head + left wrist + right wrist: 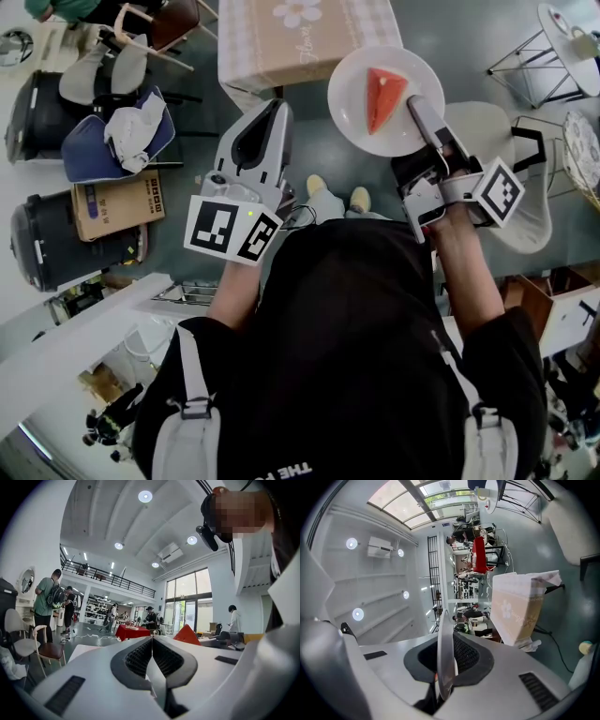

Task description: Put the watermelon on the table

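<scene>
While the wedge of watermelon (383, 97) lay flat on a white plate (352, 103), red flesh up and its point toward the person, the plate was being carried in the air above the grey floor, close to the near corner of the table (281, 42) but not resting on it. From the left gripper view the slice showed as a small red triangle (186, 636) just right of the jaws.

The right gripper (419, 112) had the plate by its rim on the side nearest the person. Its jaws were nearly together, pinched on the thin edge, and in the right gripper view the plate (444, 658) stood edge-on between the black ribbed pads of that gripper (445, 644). The table (515, 611), draped in a beige checked cloth with a flower print, sat apart from the plate.

The left gripper (265, 111) pointed the same way, well apart from the plate. Its jaws (151, 641) were pressed together with nothing between them.

Below the two grippers the person's pale shoes (317, 186) stood on the floor. Farther to the left were a chair with a blue cushion (117, 136) holding a crumpled white cloth, a cardboard box (117, 208) and dark bins (42, 239). A small white side table on wire legs (553, 37) stood at the far right. Other people (47, 599) stood about in the high, bright hall.
</scene>
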The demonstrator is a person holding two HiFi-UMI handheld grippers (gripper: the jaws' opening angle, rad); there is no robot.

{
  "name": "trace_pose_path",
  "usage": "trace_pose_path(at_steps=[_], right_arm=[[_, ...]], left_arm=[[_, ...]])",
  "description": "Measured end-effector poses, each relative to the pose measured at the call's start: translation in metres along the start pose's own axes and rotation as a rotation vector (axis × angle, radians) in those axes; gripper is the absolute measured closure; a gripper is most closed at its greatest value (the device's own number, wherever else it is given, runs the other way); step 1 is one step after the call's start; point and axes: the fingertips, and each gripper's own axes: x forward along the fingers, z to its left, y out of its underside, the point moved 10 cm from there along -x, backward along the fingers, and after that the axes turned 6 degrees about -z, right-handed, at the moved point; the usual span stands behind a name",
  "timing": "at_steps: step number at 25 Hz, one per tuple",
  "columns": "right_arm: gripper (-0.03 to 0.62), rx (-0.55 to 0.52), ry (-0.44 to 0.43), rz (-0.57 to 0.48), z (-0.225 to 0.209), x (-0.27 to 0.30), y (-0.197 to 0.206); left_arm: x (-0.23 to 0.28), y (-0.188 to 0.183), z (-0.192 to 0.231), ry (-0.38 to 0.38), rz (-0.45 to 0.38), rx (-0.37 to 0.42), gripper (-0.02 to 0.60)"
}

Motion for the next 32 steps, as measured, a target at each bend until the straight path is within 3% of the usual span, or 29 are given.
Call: trace_pose_path(at_steps=[25,32], right_arm=[[0.563,0.003,-0.012,-0.008,-0.003,0.002,-0.001],[0.563,0.011,0.010,0.004,-0.010,0.066,-0.001]], left_arm=[[0.007,0.009,-0.002,0.040,0.002,-0.016,0.566],[0.041,0.006,0.051,0.030,0.014,-0.038,0.566]])
